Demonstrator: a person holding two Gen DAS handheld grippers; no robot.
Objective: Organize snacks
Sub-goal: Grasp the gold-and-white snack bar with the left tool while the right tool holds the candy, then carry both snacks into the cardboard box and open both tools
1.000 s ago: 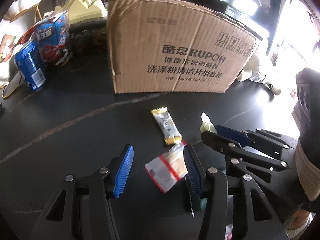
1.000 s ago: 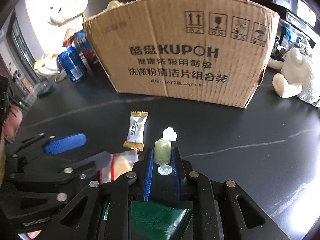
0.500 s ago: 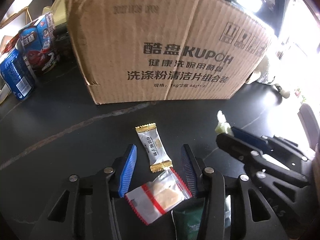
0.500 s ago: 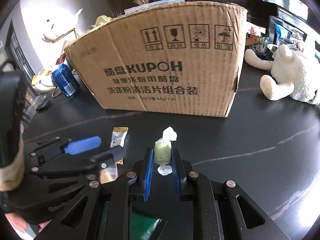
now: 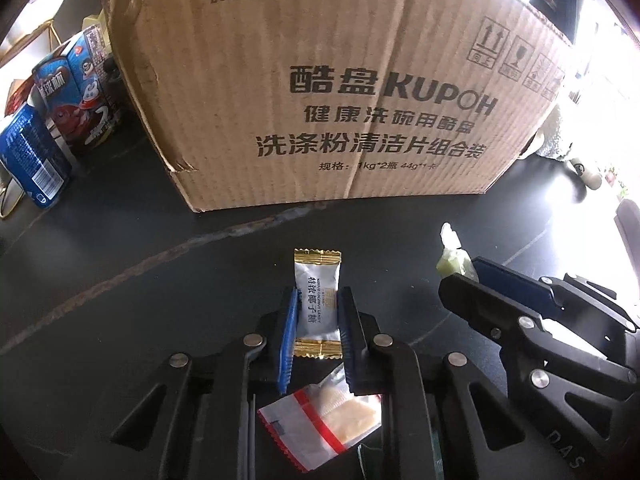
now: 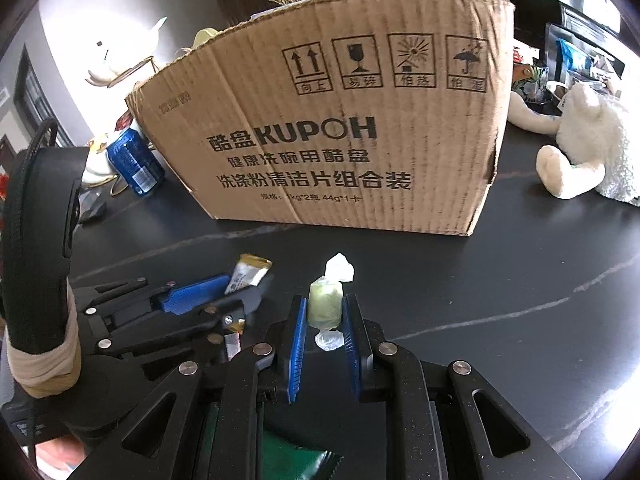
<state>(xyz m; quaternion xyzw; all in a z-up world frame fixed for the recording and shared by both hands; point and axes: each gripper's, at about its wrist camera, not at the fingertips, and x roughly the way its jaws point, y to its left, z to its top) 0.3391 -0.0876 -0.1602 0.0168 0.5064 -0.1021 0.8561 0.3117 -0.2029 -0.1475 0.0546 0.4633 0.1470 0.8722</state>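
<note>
My left gripper (image 5: 317,300) is shut on a white candy packet with gold ends (image 5: 317,300), low over the dark table. The same packet shows in the right wrist view (image 6: 248,274). My right gripper (image 6: 324,308) is shut on a pale green twist-wrapped candy (image 6: 325,305), which also shows in the left wrist view (image 5: 454,262). A clear packet with a red stripe (image 5: 320,422) lies on the table under my left gripper. The big open cardboard box (image 5: 320,92) stands just behind; it also shows in the right wrist view (image 6: 340,140).
A blue can (image 5: 30,160) and a blue-red snack carton (image 5: 76,92) stand left of the box. A white plush toy (image 6: 588,156) lies at the right. A green packet (image 6: 296,460) lies under my right gripper. The table is black stone (image 6: 520,280).
My left gripper moved forward past the red-striped packet and closed on the white gold-ended packet. The box now looms closer. My right gripper kept its hold on the green candy.
</note>
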